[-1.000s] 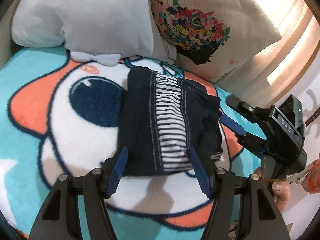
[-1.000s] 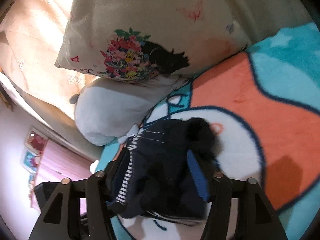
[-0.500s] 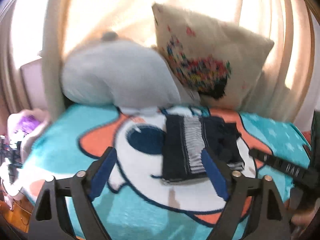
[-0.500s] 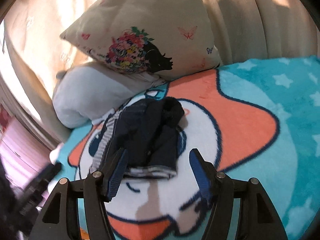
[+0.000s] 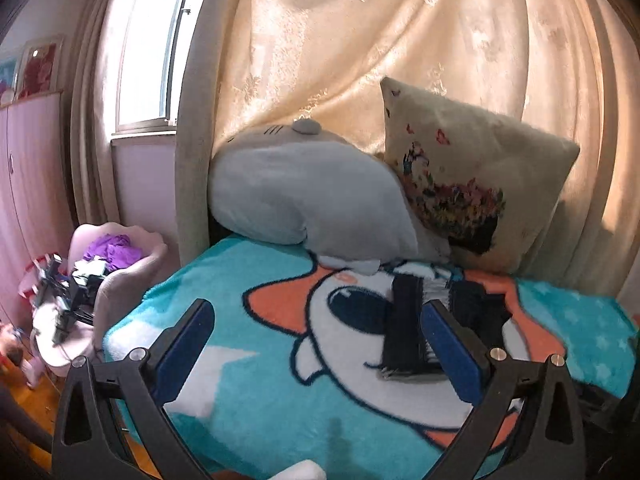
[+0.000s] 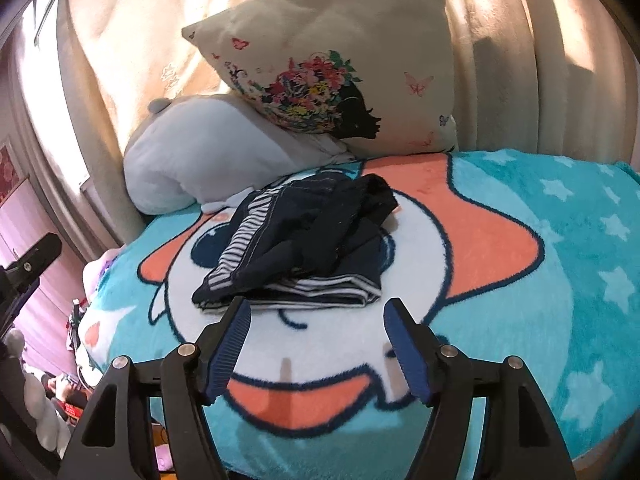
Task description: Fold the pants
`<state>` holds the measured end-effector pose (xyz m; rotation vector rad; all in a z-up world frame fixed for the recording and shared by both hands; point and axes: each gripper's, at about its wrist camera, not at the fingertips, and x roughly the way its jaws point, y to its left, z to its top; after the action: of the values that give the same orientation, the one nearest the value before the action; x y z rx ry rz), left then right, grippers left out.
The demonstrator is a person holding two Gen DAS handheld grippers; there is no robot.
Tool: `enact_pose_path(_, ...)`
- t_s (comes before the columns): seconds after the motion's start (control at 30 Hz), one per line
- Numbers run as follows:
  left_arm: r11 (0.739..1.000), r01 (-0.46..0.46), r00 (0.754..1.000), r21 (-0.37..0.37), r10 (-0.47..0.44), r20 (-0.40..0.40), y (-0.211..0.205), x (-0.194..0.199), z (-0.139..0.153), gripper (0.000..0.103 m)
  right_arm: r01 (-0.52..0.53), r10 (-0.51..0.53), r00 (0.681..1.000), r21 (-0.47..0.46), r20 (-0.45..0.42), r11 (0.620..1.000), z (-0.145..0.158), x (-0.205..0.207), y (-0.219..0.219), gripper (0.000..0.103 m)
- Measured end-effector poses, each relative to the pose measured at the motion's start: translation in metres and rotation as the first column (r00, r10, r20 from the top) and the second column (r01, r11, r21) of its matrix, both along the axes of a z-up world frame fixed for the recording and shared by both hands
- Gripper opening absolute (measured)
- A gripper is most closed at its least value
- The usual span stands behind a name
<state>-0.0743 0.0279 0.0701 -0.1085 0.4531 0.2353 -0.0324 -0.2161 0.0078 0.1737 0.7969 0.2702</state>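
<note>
pants [image 6: 304, 240]: folded dark navy bundle with a striped white lining showing, lying on the blanket [image 6: 520, 280] over the cartoon face print, near the pillows. In my left view the bundle [image 5: 404, 328] sits partly behind my right-side finger.
my left fingers [image 5: 316, 344]: spread wide, gripping nothing, held above the near part of the bed, apart from the pants.
my right fingers [image 6: 318, 348]: open too, nothing between them, tips just short of the pants' near edge, not touching it.
blanket: teal with white stars, orange and white cartoon face, covers the bed.
grey pillow [image 6: 200, 164]: plush, with a small ear-like bump on top, leans at the head of the bed just beyond the pants.
printed pillow [image 6: 344, 80]: cream, flower-haired silhouette and butterflies, propped against the curtain [image 5: 400, 40], overlapping the grey one.
window [image 5: 148, 48]: bright, left of the curtain in my left view.
chair [image 5: 120, 264]: pale pink, beside the bed at left, purple cloth piled on it.
pants shape: top layer rumpled, lower layers flat with stacked edges toward my right fingers.
</note>
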Motion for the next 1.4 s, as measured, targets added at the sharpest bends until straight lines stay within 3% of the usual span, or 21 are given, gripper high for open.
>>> enact_pose_path(0.1,0.998,0.028,0.999,0.050,-0.027,-0.033,-0.009,0.001,-0.005,0.103,-0.001,0.001,1.000,-0.020,-0.002,1.000,-0.001,-0.002,0.003,0.075)
enact_pose_path(0.27,0.996,0.082,0.993,0.028,-0.079,-0.086,-0.015,0.004,-0.014,0.103,0.006,-0.006,1.000,-0.038,-0.006,0.999,-0.004,-0.003,0.004,0.075)
enact_pose_path(0.97,0.988,0.152,0.959,-0.017,-0.151,-0.241,-0.027,0.037,-0.052,0.103,0.028,-0.031,0.999,-0.107,-0.029,0.994,-0.023,0.012,0.002,0.077)
enact_pose_path(1.4,0.983,0.177,0.942,-0.045,-0.182,-0.283,-0.029,0.047,-0.061,0.103,0.033,-0.038,0.999,-0.139,-0.035,0.990,-0.028,0.018,0.004,0.078)
